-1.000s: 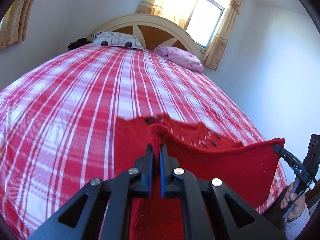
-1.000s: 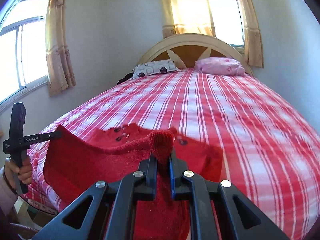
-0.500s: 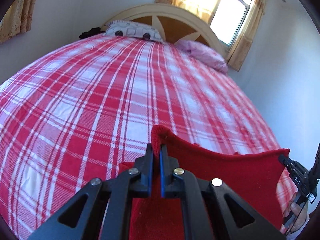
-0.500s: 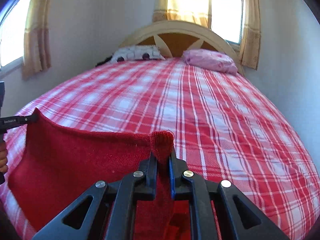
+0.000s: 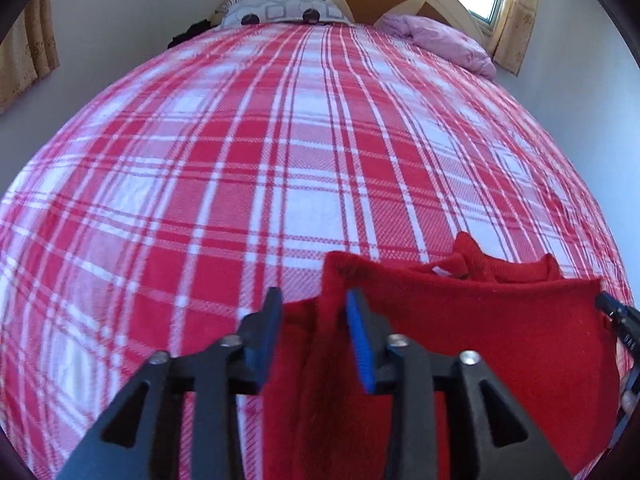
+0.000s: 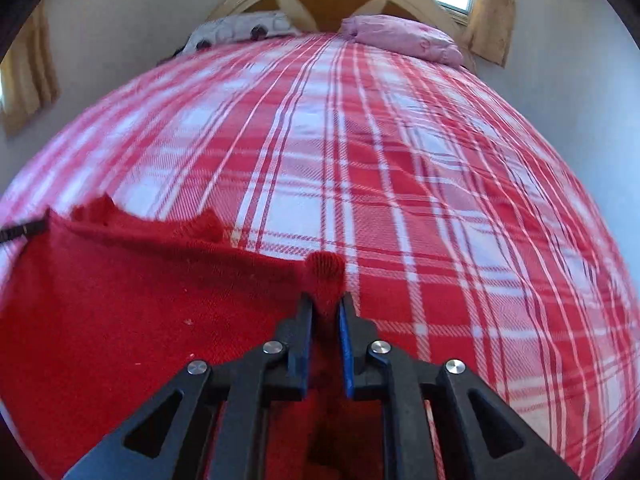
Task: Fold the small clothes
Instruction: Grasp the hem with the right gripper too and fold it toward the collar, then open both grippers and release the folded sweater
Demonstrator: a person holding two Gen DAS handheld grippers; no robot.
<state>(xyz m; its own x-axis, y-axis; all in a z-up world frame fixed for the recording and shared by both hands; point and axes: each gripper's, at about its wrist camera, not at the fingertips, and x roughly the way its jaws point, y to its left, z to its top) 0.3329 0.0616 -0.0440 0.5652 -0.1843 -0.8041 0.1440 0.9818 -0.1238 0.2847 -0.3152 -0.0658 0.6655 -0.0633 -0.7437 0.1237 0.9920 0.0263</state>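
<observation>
Red knit garment [image 5: 480,340] sits at the bed's [image 5: 280,160] near edge; left hand-held gripper [image 5: 314,312] gapes wide around one corner, right hand-held gripper [image 6: 325,312] pinches the other.

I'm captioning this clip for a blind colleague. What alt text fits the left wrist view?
The left gripper, jaws open, frames a corner of a red knit garment spread on a red-and-white plaid bed. The right gripper pinches its far corner; two pillows lie by the headboard.
</observation>
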